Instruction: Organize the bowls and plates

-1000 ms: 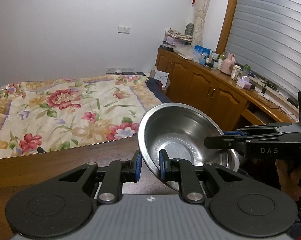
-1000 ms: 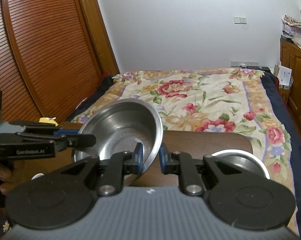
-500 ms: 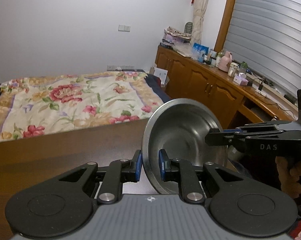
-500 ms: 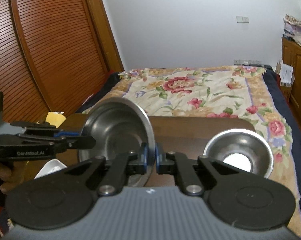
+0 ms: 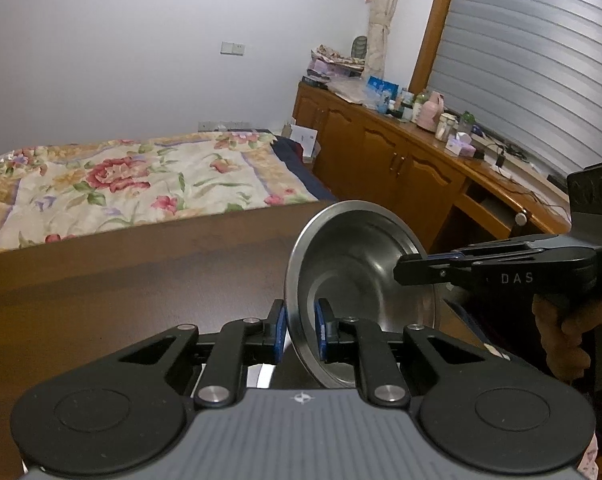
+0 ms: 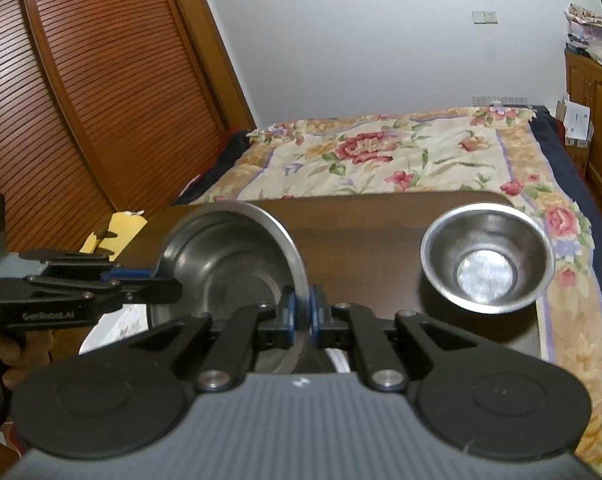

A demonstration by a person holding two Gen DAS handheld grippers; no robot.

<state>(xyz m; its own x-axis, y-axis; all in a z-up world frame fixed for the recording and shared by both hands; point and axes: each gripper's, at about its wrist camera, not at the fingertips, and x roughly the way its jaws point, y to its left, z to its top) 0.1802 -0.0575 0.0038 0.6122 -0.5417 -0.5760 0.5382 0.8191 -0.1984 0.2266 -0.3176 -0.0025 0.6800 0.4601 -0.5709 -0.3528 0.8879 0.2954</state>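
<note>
A large steel bowl (image 5: 361, 280) hangs over the brown table (image 5: 121, 288), tipped steeply on its side. My left gripper (image 5: 299, 330) is shut on its near rim. My right gripper (image 5: 405, 270) reaches in from the right and clamps the opposite rim. In the right wrist view the same bowl (image 6: 229, 264) sits between the shut right gripper (image 6: 300, 314) and the left gripper (image 6: 169, 290). A smaller steel bowl (image 6: 487, 258) stands upright on the table's right side. White dishware (image 6: 113, 320) shows partly under the held bowl.
A bed with a floral cover (image 6: 381, 160) lies beyond the table's far edge. Wooden cabinets with bottles (image 5: 421, 152) run along the right wall. A slatted wooden door (image 6: 81, 80) is on the left. A hand (image 5: 561, 340) grips the right tool.
The held bowl has tipped further onto its side and come lower and closer. The smaller bowl on the table has come fully into view at the right.
</note>
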